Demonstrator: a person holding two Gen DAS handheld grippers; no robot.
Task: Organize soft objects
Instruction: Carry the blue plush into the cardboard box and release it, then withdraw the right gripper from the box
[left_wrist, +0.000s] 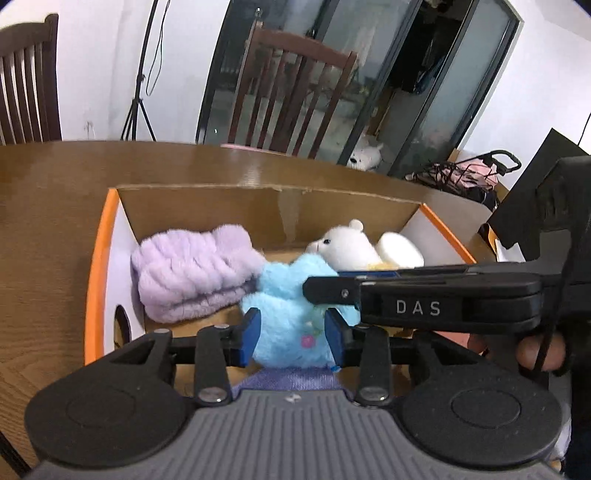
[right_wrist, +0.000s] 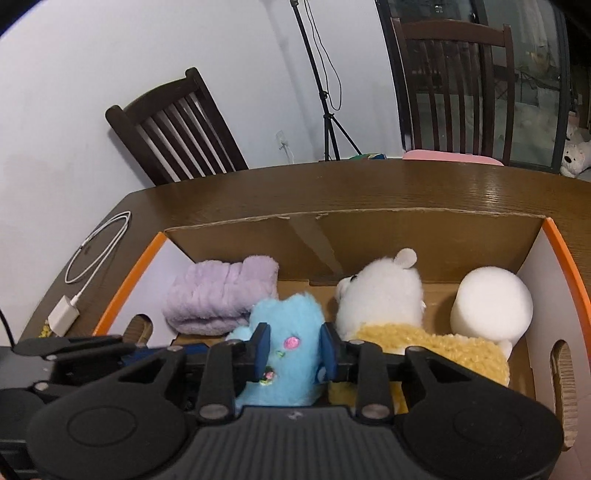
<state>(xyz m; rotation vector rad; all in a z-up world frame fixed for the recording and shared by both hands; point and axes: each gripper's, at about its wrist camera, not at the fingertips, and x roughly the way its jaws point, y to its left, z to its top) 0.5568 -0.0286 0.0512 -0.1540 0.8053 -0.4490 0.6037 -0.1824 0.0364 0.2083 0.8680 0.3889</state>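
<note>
A fluffy light-blue plush (left_wrist: 288, 317) (right_wrist: 288, 339) is held over the open cardboard box (left_wrist: 207, 201) (right_wrist: 406, 221) with orange rims. My left gripper (left_wrist: 293, 334) and my right gripper (right_wrist: 294, 349) are both shut on the plush, one from each side. The right gripper's body crosses the left wrist view at the right. In the box lie a folded lilac towel (left_wrist: 192, 273) (right_wrist: 221, 295), a white plush bear (left_wrist: 347, 247) (right_wrist: 384, 295) with a yellow fuzzy garment (right_wrist: 436, 347), and a white soft cylinder (left_wrist: 400, 249) (right_wrist: 491, 306).
The box stands on a brown wooden table (left_wrist: 44, 206) (right_wrist: 369, 188). A white charger with cable (right_wrist: 74, 295) lies at the table's left. Dark wooden chairs (left_wrist: 291, 92) (right_wrist: 173, 125) stand behind the table. A tripod (right_wrist: 325, 92) stands by the wall.
</note>
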